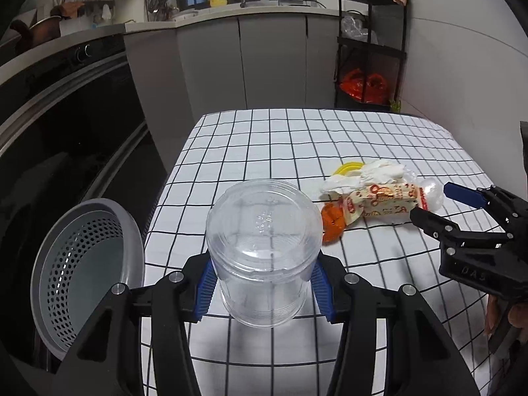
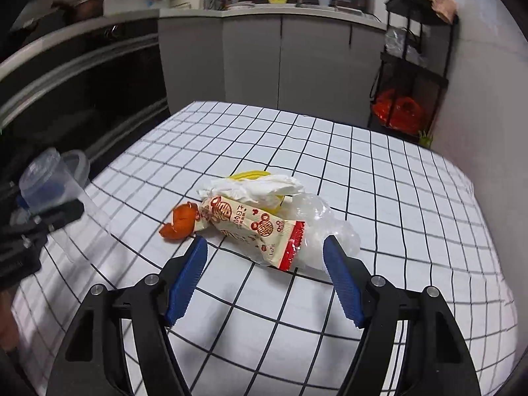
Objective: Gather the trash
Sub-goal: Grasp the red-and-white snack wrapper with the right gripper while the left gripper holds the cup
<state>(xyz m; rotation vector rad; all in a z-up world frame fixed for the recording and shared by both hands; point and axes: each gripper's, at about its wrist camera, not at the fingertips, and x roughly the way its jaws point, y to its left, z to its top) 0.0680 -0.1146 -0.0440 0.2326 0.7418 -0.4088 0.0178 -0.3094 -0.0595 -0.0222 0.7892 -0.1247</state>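
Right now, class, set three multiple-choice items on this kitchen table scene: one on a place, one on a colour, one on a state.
1. The grey perforated bin sits: A on the table; B beside the table's left edge; C on the rack.
2. The ribbed pads are: A red; B green; C blue.
3. The left tongs are: A empty; B gripping the clear plastic jar; C gripping tissue.

B: it sits off the checked tablecloth.
C: blue ridges show.
B: pads press its sides.

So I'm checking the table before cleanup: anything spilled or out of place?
Nothing spilled. A heap of trash lies on the checked cloth: snack wrapper, crumpled tissue, clear plastic bag, orange peel, all partly over a yellow lid.
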